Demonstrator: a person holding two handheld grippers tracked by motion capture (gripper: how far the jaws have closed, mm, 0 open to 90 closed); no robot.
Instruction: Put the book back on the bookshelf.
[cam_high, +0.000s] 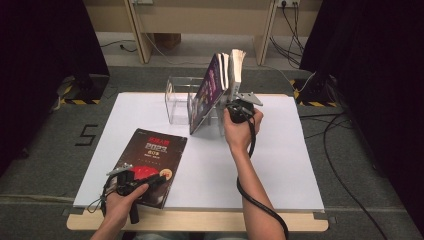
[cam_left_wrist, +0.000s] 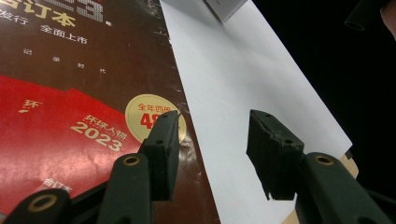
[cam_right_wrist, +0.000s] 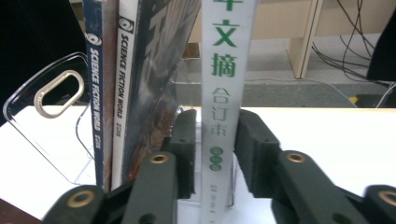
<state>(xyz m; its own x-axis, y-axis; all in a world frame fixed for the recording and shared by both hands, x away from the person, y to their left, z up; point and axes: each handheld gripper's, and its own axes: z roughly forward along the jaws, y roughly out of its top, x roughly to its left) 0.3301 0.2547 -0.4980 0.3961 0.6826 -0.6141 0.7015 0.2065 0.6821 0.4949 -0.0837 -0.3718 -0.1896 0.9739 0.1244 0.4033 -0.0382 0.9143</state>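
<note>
- The right gripper (cam_high: 237, 101), just right of centre in the high view, is held upright by the right hand (cam_high: 240, 131) and points at the books standing in the clear rack (cam_high: 176, 102).
- In the right gripper view its jaws stand either side of the spine of the white book (cam_right_wrist: 225, 88), at frame centre; the pads sit close against the spine, but whether they press on it I cannot tell.
- No earlier picture is to hand, so only this close bracketing can be reported.
- Left of the white book in that view lean a dark magazine (cam_right_wrist: 156, 70) and two "Science Fiction World" issues (cam_right_wrist: 108, 93), tilted toward the upper left.
- The rack's curved wall with its oval handle hole (cam_right_wrist: 58, 91) shows at mid-left of that view.
- The left gripper (cam_high: 142, 183), at lower left of the high view, lies low over the near corner of the red magazine (cam_high: 150, 160), held by the left hand (cam_high: 120, 205).
- In the left gripper view its jaws are spread apart with nothing between them: one pad (cam_left_wrist: 164, 144) over the red magazine's cover beside a gold sticker (cam_left_wrist: 152, 116), the other over the white sheet (cam_left_wrist: 243, 79).
- The red magazine lies flat on the white sheet, well apart from the rack.
- The sheet covers a wooden table (cam_high: 200, 222), whose edge shows along the bottom.
</note>
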